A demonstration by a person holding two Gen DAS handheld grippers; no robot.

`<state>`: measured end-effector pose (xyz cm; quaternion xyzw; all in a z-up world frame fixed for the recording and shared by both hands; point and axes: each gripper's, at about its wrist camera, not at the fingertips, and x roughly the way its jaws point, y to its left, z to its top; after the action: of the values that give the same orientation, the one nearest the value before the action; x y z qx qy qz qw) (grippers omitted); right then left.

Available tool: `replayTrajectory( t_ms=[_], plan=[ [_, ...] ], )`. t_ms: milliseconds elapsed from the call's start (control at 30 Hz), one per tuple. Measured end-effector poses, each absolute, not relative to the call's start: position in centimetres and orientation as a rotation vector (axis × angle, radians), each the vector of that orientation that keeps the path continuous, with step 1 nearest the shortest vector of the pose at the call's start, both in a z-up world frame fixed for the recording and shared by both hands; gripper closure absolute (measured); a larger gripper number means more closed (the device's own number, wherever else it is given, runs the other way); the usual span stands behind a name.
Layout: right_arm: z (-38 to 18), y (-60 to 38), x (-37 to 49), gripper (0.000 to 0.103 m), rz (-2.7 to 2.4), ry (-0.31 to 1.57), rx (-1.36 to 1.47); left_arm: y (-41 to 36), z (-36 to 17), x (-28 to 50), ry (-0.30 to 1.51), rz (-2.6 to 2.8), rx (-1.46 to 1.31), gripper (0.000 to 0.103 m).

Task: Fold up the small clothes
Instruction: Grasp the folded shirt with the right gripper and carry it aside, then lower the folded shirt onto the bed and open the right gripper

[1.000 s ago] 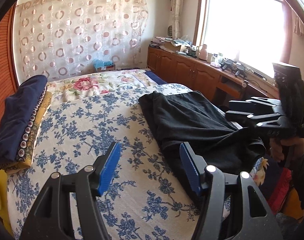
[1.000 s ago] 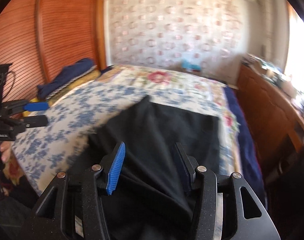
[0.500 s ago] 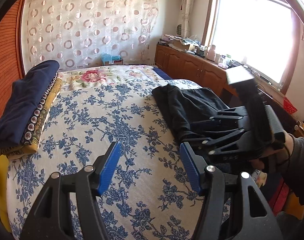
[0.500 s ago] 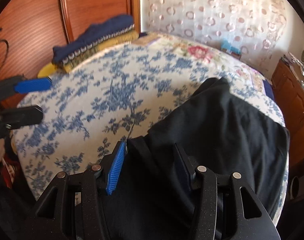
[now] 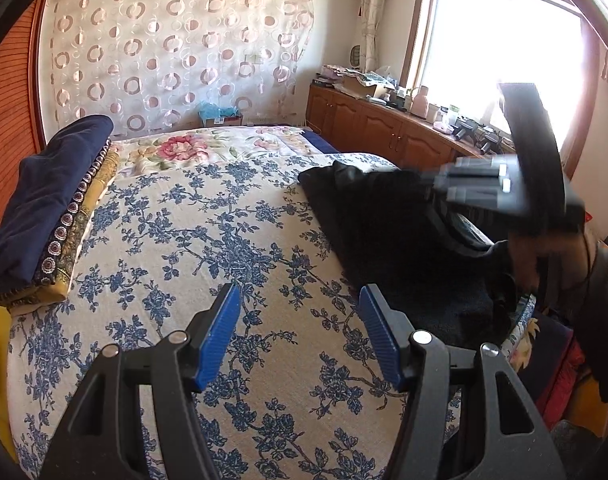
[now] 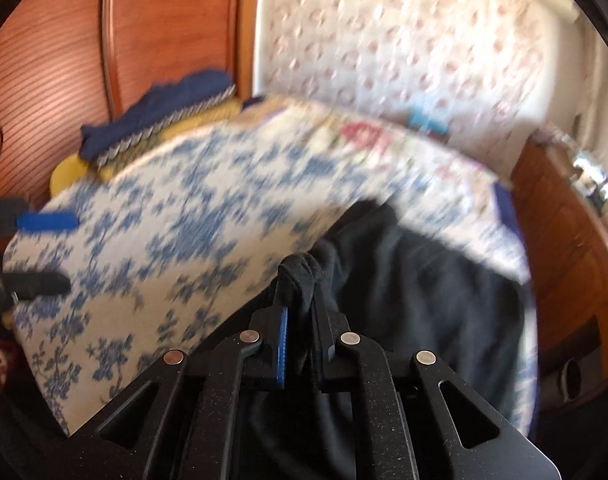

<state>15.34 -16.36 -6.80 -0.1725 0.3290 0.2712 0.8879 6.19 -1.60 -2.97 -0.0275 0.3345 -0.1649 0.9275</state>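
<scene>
Black garment (image 6: 420, 280) pinched, right view only

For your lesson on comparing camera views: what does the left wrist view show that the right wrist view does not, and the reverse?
Left wrist only: the left gripper open over the floral bedspread, and the bright window.

Right wrist only: the right gripper shut on a bunched fold of the black garment.

Both: the bedspread, the black garment, the folded navy cloth and the circle-patterned curtain.
</scene>
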Motion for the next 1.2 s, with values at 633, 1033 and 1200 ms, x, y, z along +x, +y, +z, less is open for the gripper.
replayTrajectory(
  t_ms=[633,1033,1200],
  plan=[
    [-7.9,-26.4,30.0,0.097,0.102,0.752,-0.536,-3.4,-3.7,6.3,0.71,-0.363,-0.03,0.042],
    [-7.3,-30.3,27.6,0.074,0.104,0.802,-0.368,-4.0,-4.3,6.6,0.724,-0.37,-0.031,0.042],
    [-5.9,-31.3,19.9,0.073,0.211,0.757,-0.334,-5.5,-4.4,6.7,0.731,-0.393,-0.016,0.042]
  ],
)
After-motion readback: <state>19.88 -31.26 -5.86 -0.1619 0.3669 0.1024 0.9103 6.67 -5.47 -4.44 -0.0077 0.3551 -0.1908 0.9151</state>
